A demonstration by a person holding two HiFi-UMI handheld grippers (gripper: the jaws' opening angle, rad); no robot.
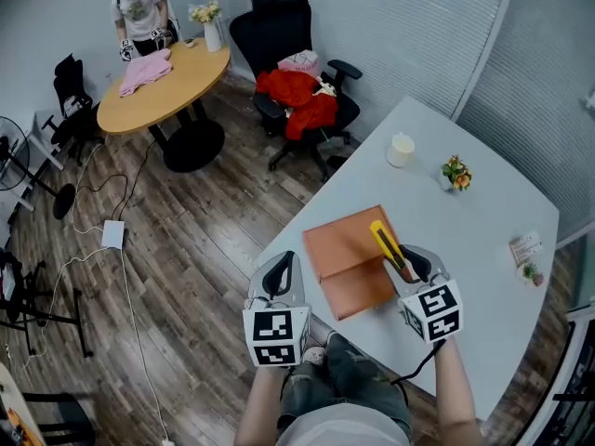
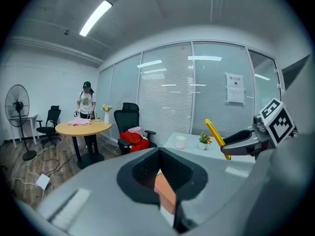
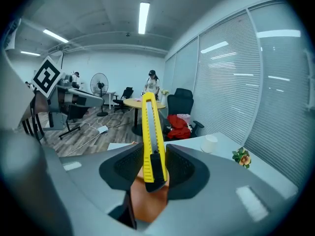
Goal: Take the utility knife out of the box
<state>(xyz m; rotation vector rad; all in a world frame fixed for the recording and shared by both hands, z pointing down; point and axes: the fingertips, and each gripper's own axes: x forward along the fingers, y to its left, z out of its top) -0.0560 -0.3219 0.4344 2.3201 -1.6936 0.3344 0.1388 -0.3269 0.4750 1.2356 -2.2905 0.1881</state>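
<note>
At the near edge of the white table, you are holding the yellow plastic utility knife in your right gripper, whose jaws are clamping on the knife's black-capped rear end. In the right gripper view, the knife is sticking forward and up from between the dark pads, which are pressing on both its flat sides. The flat orange-brown box appears to be lying open on the table just below and to the left of it. The left gripper view is showing the knife tilted in the air, apart from the tabletop. Your left gripper is hovering off the table's edge just beside the box's near left corner. Its jaws are meeting at the tips with nothing between them, and a sliver of the box is showing through the gap below.

The step in hand appears to be the lift-out itself, and it is looking nearly done, though the knife is hanging over the box's right edge. The next move is likely calling for you to carry it right to bare table, well short of the small white cup and the potted flowers. You would then lower it level and ease the jaws apart. Since you are holding it at one end, the long body could swing, so a slow carry is looking wise.
</note>
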